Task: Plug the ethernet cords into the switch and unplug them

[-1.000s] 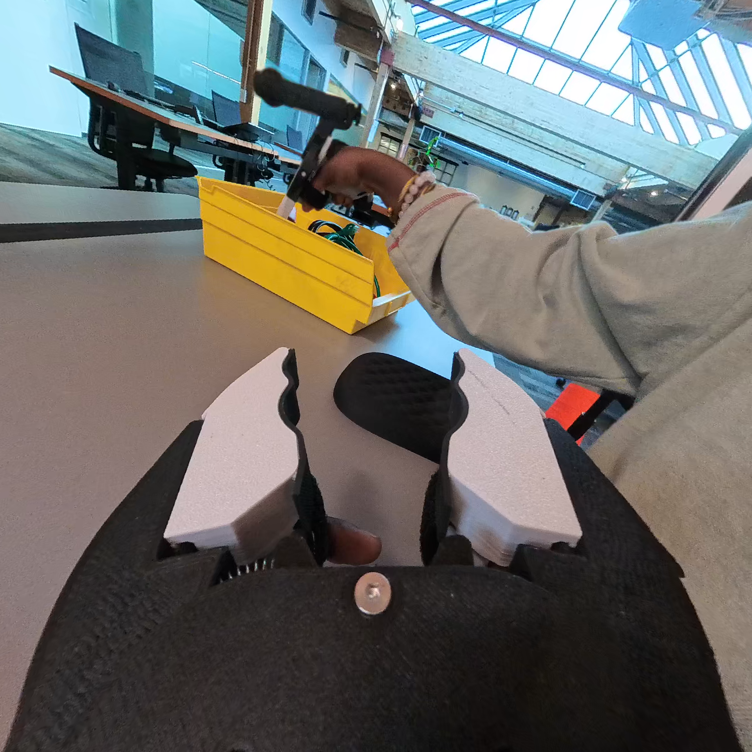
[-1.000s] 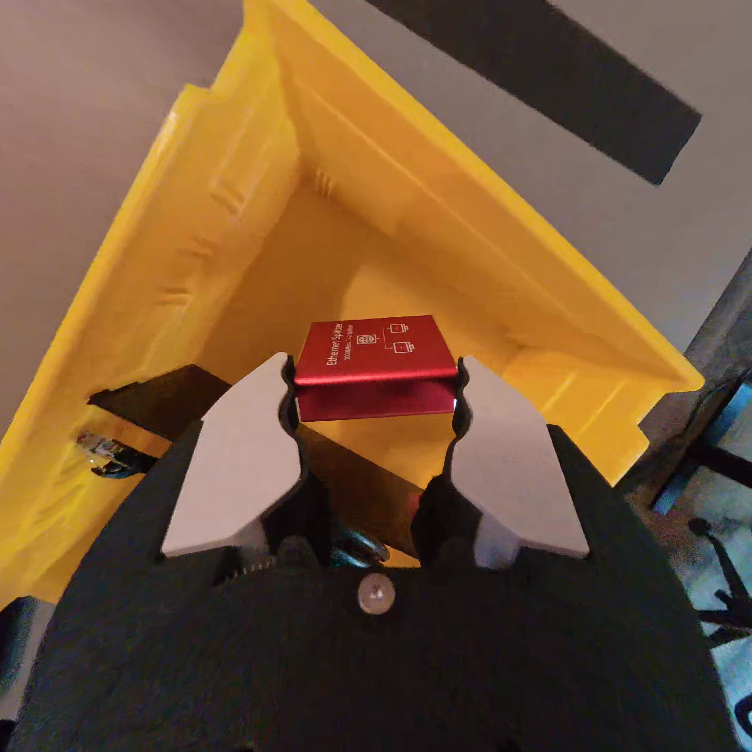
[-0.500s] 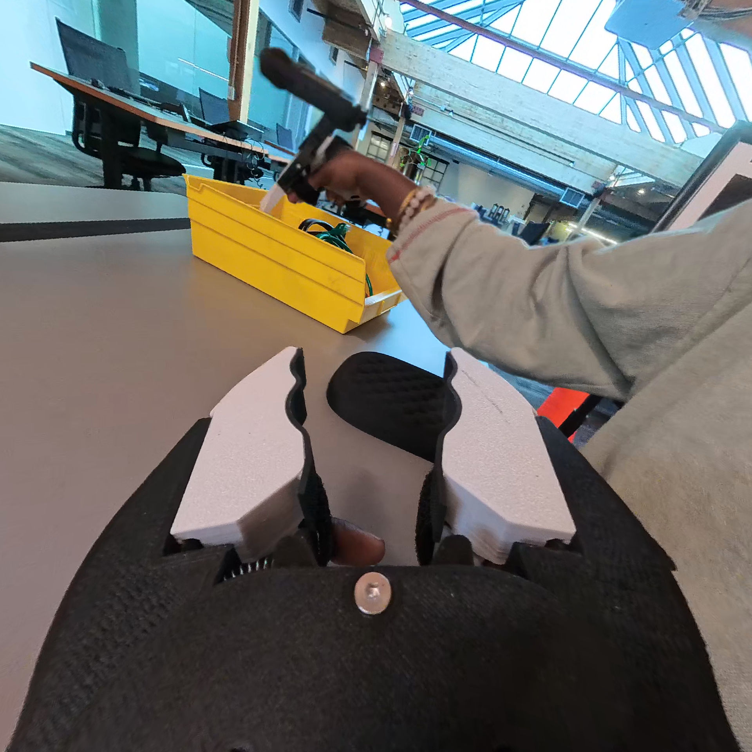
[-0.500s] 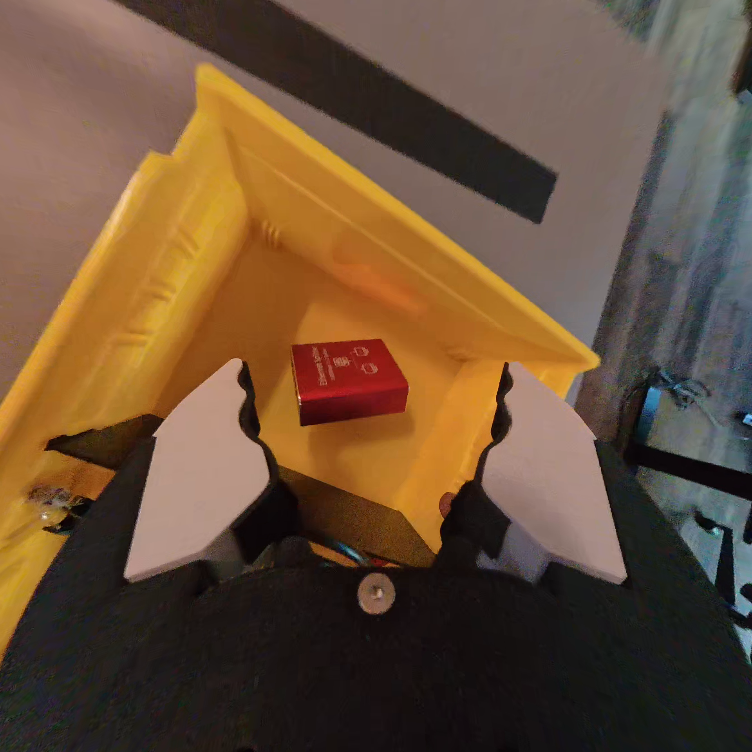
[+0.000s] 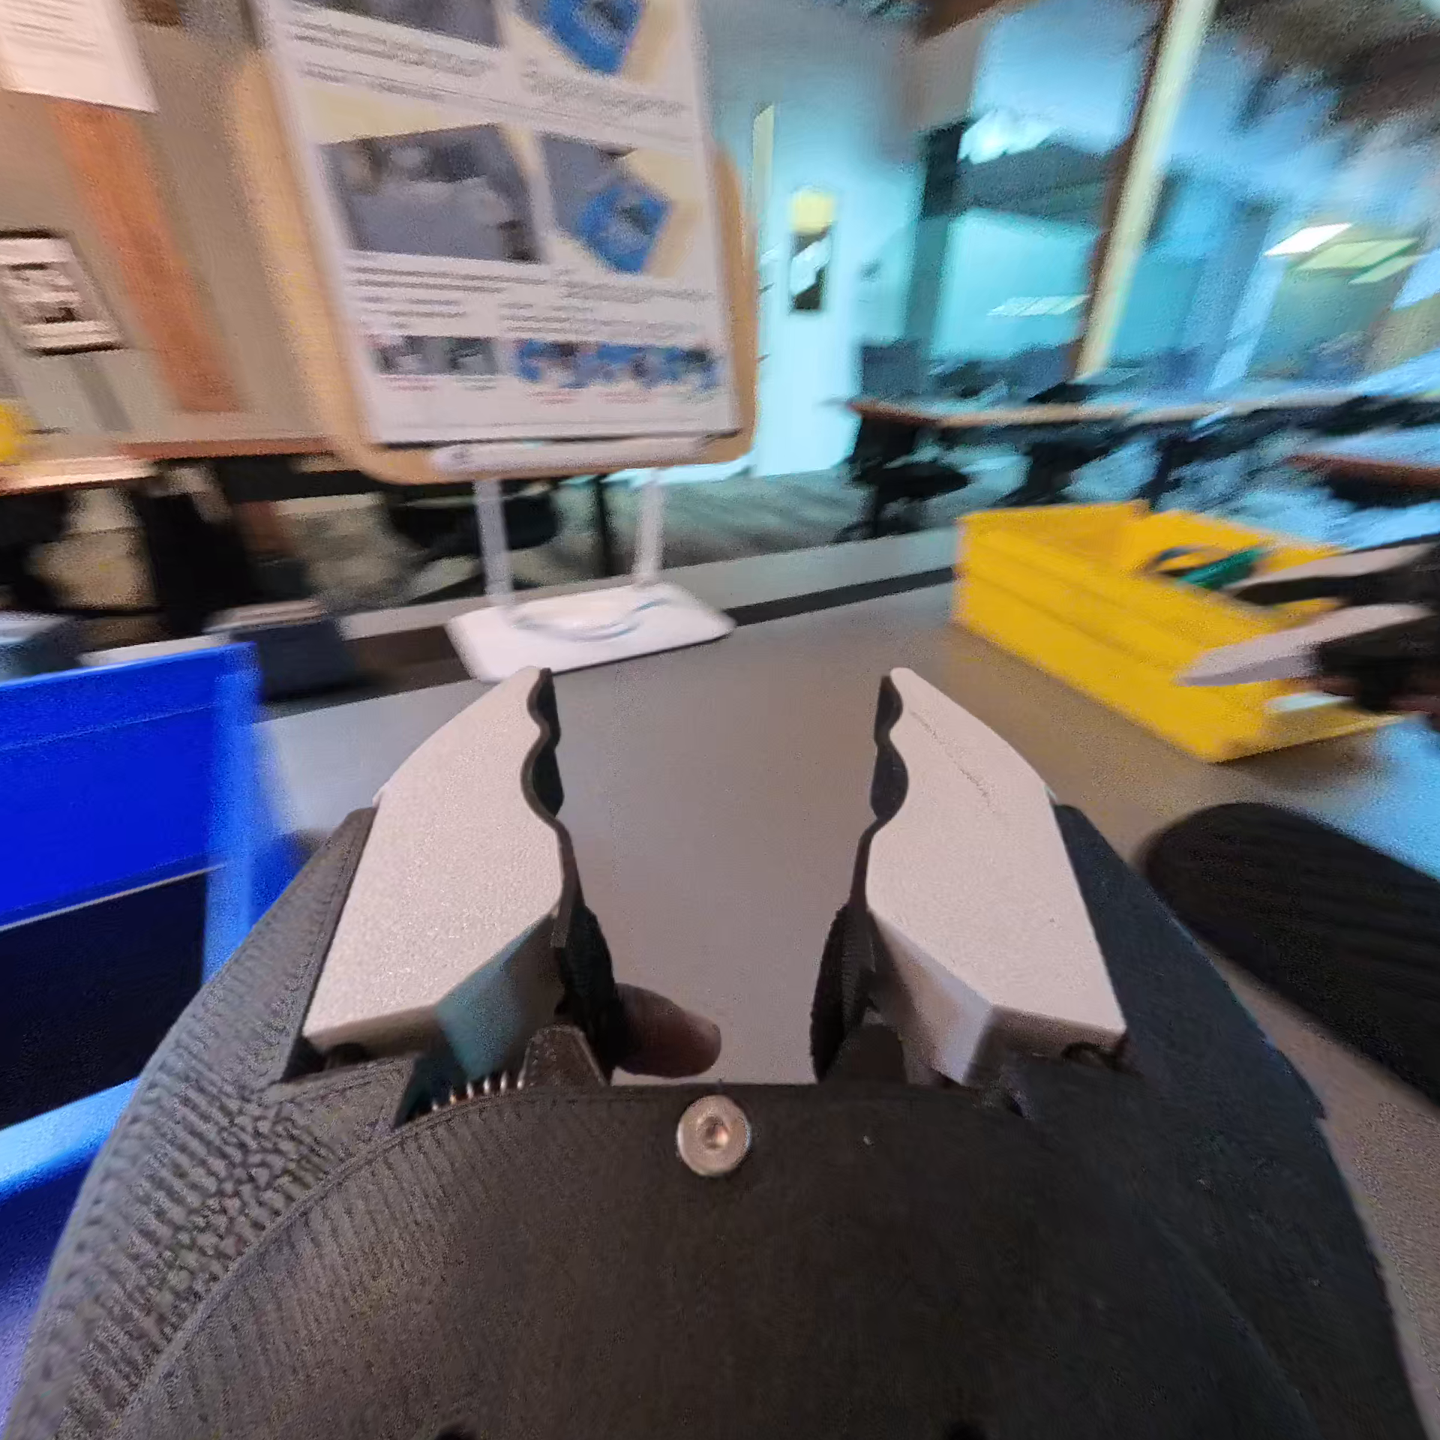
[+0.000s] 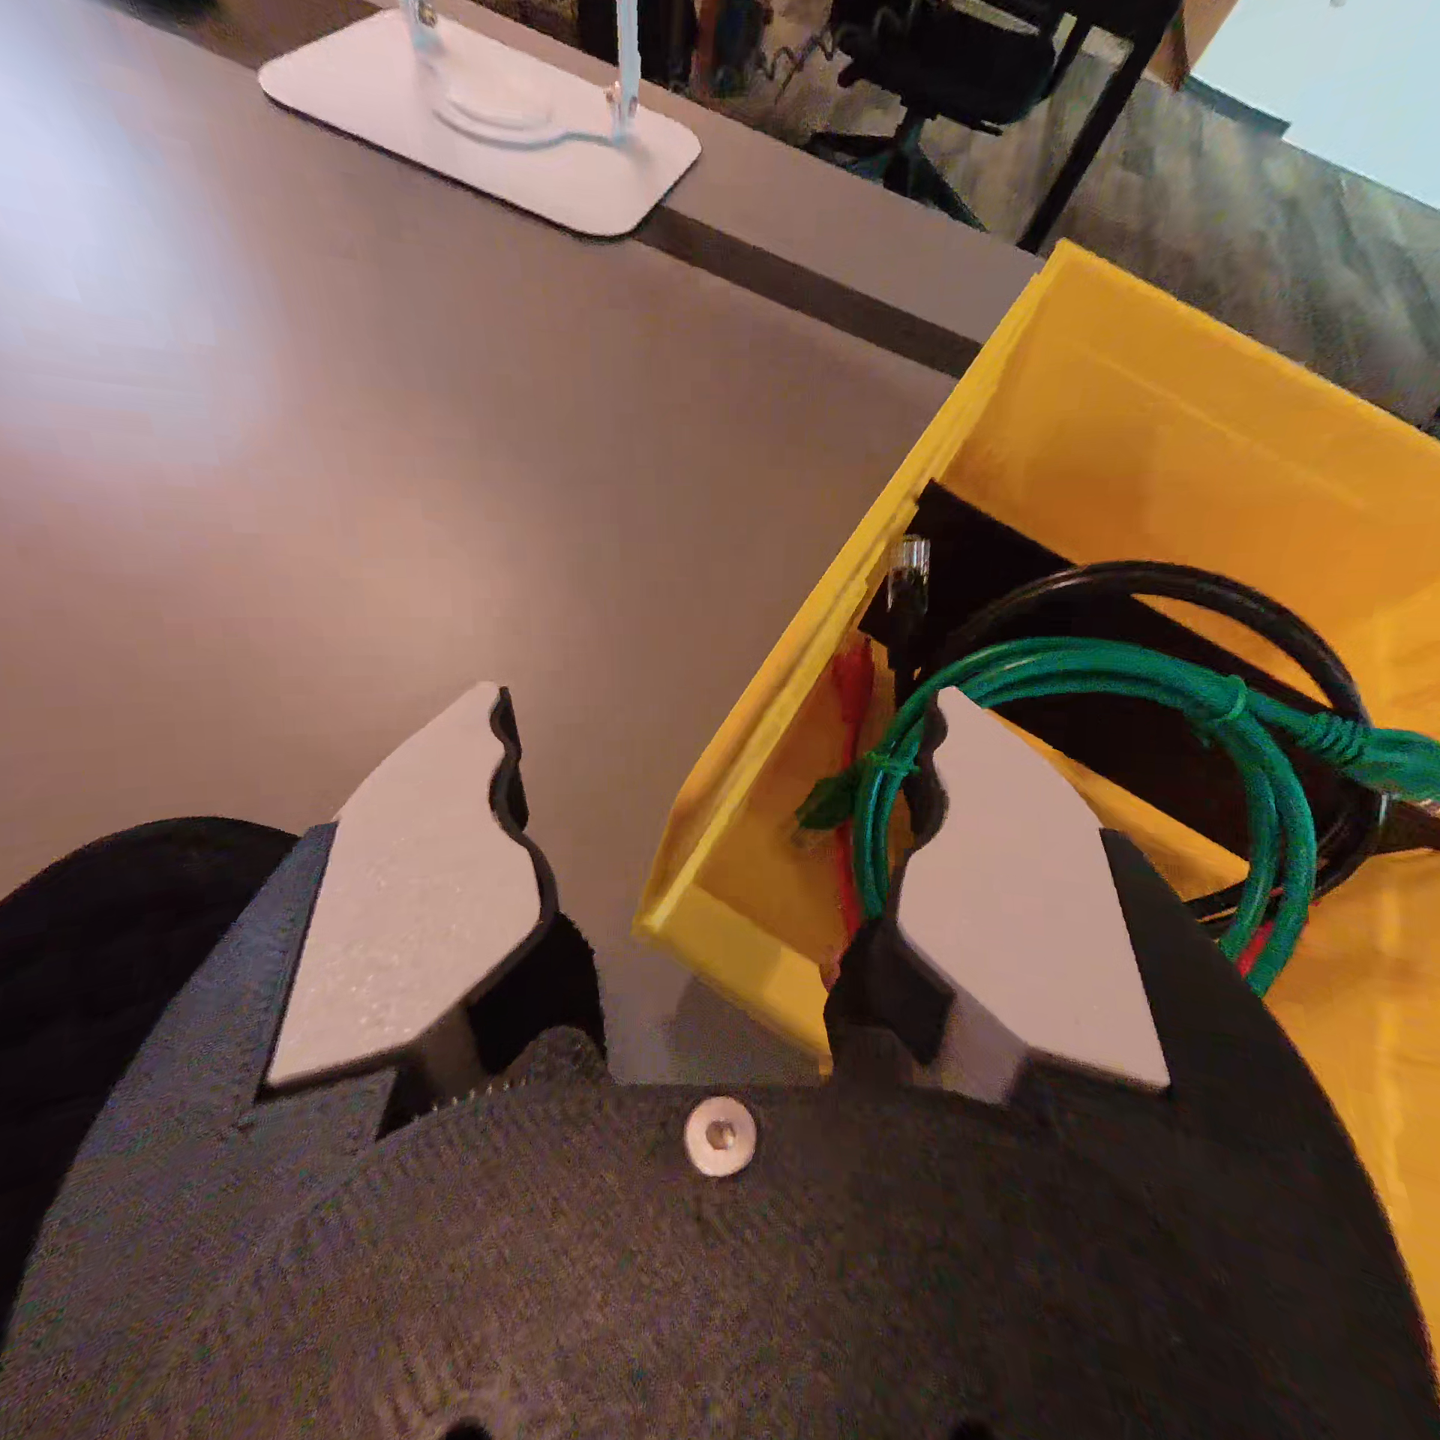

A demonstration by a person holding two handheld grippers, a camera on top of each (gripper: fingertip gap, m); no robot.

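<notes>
Coiled green ethernet cord (image 6: 1215, 748) lies in the yellow plastic bin (image 6: 826, 732), over a black cord (image 6: 1215, 600). Right gripper (image 6: 721, 701) hangs spread wide above the bin's near corner, empty. Left gripper (image 5: 717, 686), jaws apart, grasps nothing over the grey table (image 5: 717, 841).

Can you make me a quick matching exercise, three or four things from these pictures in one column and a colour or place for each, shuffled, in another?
1. bin
2. coiled cable
3. stand base
4. second bin

A. green
B. blue
C. yellow
D. white, at the table's far edge

Pairs: 1-C, 2-A, 3-D, 4-B
</notes>
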